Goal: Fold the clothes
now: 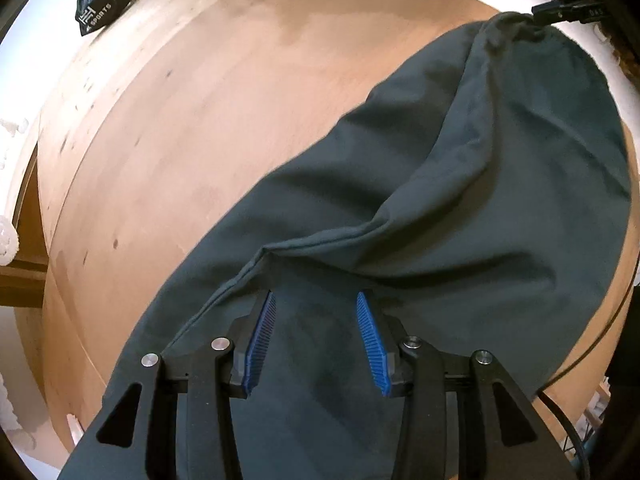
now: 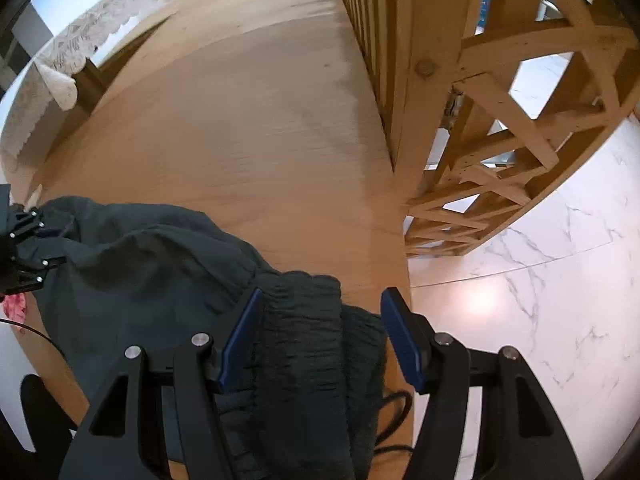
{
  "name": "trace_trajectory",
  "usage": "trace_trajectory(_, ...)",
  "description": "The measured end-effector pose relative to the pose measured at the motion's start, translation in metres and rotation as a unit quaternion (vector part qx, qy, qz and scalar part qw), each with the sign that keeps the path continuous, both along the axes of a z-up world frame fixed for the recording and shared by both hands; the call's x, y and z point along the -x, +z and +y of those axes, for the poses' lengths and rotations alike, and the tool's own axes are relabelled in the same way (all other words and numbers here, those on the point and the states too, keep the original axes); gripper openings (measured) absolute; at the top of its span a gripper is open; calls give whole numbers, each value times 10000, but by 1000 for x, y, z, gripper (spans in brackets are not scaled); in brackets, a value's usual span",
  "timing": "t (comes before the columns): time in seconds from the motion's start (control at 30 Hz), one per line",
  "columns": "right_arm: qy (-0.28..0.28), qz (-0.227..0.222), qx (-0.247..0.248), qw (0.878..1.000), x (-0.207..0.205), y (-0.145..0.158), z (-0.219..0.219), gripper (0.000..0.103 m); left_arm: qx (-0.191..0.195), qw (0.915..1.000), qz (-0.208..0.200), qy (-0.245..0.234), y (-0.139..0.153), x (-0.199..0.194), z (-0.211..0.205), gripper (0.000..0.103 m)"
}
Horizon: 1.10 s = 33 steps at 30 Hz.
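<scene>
A dark grey garment (image 1: 460,184) lies on the wooden table (image 1: 200,128), stretching from near my left gripper to the far right. My left gripper (image 1: 316,300) is open, its blue pads (image 1: 262,340) just above the near cloth by a folded hem. In the right wrist view the same garment (image 2: 152,280) shows its gathered elastic waistband (image 2: 308,320) between the open fingers of my right gripper (image 2: 322,300). The right gripper's tip also shows in the left wrist view (image 1: 560,10) at the garment's far end. The left gripper shows at the left edge of the right wrist view (image 2: 24,240).
A folded black garment with "SPORTS" lettering (image 1: 102,4) lies at the table's far left. A wooden slatted frame (image 2: 480,100) stands along the table's right side above a white marble floor (image 2: 540,280). A lace-covered surface (image 2: 60,72) sits far left. A black cable (image 2: 392,420) hangs near the table edge.
</scene>
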State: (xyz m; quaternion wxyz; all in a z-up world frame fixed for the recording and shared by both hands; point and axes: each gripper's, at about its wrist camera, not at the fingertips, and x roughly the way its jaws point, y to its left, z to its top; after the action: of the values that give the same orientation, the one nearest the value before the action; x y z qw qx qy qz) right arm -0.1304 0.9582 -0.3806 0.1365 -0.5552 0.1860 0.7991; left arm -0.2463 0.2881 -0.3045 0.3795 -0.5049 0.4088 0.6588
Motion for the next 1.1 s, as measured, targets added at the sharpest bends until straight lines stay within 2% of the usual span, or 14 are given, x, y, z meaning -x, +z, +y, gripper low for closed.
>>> trace_trajectory(0.07, 57, 21, 139, 9999, -14, 9, -14, 58, 45, 10000, 11, 32, -3, 2, -1, 41)
trace_trajectory(0.1, 73, 116, 276, 9995, -16, 8, -18, 41, 67, 10000, 16, 48, -5, 2, -2, 41)
trace_trajectory(0.17, 44, 275, 406, 9988, -22, 13, -26, 21, 96, 9999, 26, 116, -7, 5, -3, 41)
trace_trajectory(0.27, 83, 411, 373, 9984, -28, 17, -35, 18, 109, 9995, 32, 307, -9, 13, -8, 41)
trace_trajectory(0.33, 115, 520, 30, 9986, -38, 29, -43, 15, 55, 9989, 20, 466, -10, 18, -11, 43)
trace_trajectory(0.4, 7, 735, -177, 9971, -55, 50, -50, 7, -17, 9985, -23, 552, -10, 21, -14, 45)
trace_trajectory(0.57, -654, 543, -510, 9951, -107, 77, -50, 6, -98, 9986, 14, 527, -7, 16, -9, 44)
trace_trajectory(0.63, -962, 352, -434, 9938, -107, 54, -33, 7, -224, 9987, -18, 448, -2, 12, 2, 44)
trace_trajectory(0.73, -945, 434, -328, 9940, -87, 31, -24, 7, -373, 9986, 29, 360, 3, 7, 22, 44)
trace_trajectory(0.87, -999, -202, -884, 9909, -66, 18, -26, 9, -508, 9984, 71, 218, 7, 0, 47, 45)
trace_trajectory(0.93, -1025, -497, -1173, 9865, -57, 13, -27, 13, -477, 9985, 215, 140, 9, -2, 55, 44)
trace_trajectory(1.0, -1030, -500, -1572, 9809, -57, 24, -37, 23, -581, 9981, 198, 42, 17, -6, 56, 44)
trace_trajectory(1.03, -831, -296, -1579, 9835, -56, 33, -47, 28, -606, 9979, 210, -60, 21, -10, 57, 46)
trace_trajectory(1.1, -289, -9, -1413, 9895, -44, 41, -68, 46, -554, 9975, 305, -306, 23, -15, 59, 51)
